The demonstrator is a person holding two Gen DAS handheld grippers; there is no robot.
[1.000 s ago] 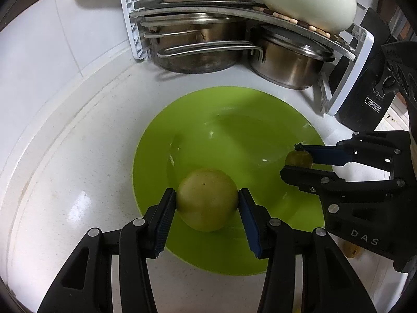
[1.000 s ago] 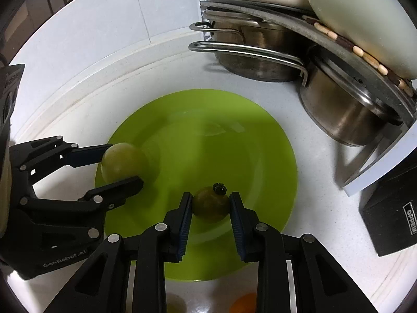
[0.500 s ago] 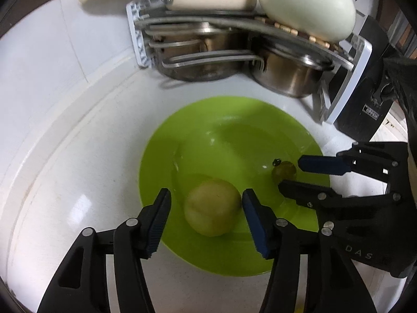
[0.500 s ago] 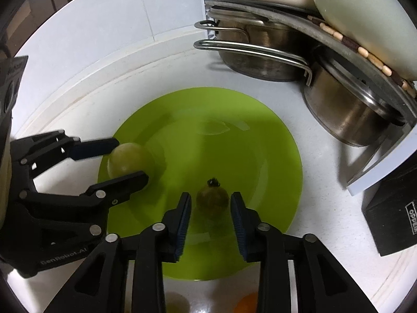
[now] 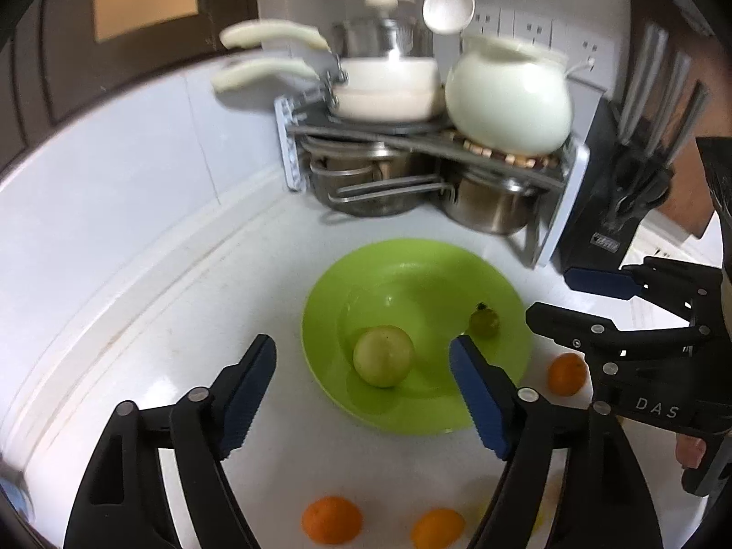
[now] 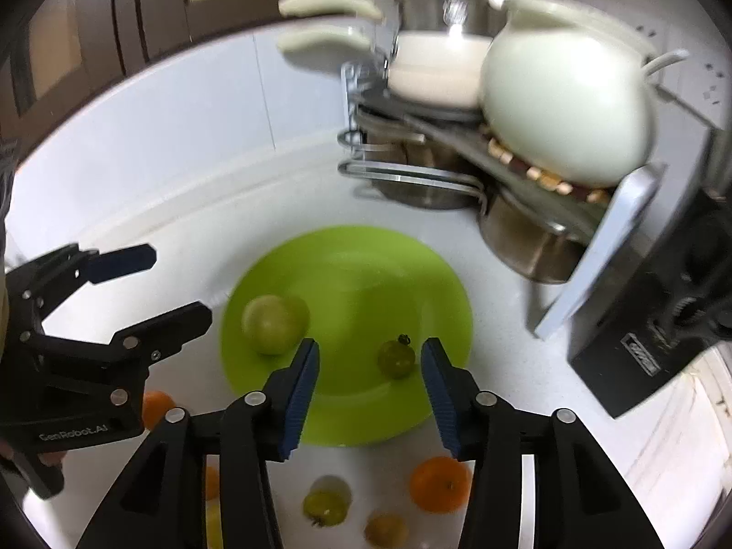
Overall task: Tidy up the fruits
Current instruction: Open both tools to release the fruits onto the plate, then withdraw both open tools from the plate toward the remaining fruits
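Observation:
A green plate (image 5: pixel 411 265) (image 6: pixel 357 270) lies on the white counter. On it rest a large pale green fruit (image 5: pixel 383 356) (image 6: pixel 271 324) and a small dark green fruit with a stem (image 5: pixel 484 321) (image 6: pixel 396 357). My left gripper (image 5: pixel 363 377) is open and empty, raised and pulled back from the large fruit. My right gripper (image 6: pixel 369 382) is open and empty, pulled back from the small fruit; it also shows in the left wrist view (image 5: pixel 567 293). Oranges (image 5: pixel 332 519) (image 5: pixel 438 528) (image 5: pixel 566 373) (image 6: pixel 439 485) and small greenish fruits (image 6: pixel 325 507) (image 6: pixel 386 530) lie on the counter in front of the plate.
A corner rack (image 5: pixel 411 137) holds steel pots (image 5: pixel 485 201) below, a white pan (image 5: pixel 389 87) and a white kettle (image 5: pixel 508 100) above. A black knife block (image 5: pixel 608 210) stands at the right. A white wall runs behind.
Both grippers opened wide, released their fruits onto the plate, and drew back and up. The loose oranges and small fruits in front of the plate came into view.

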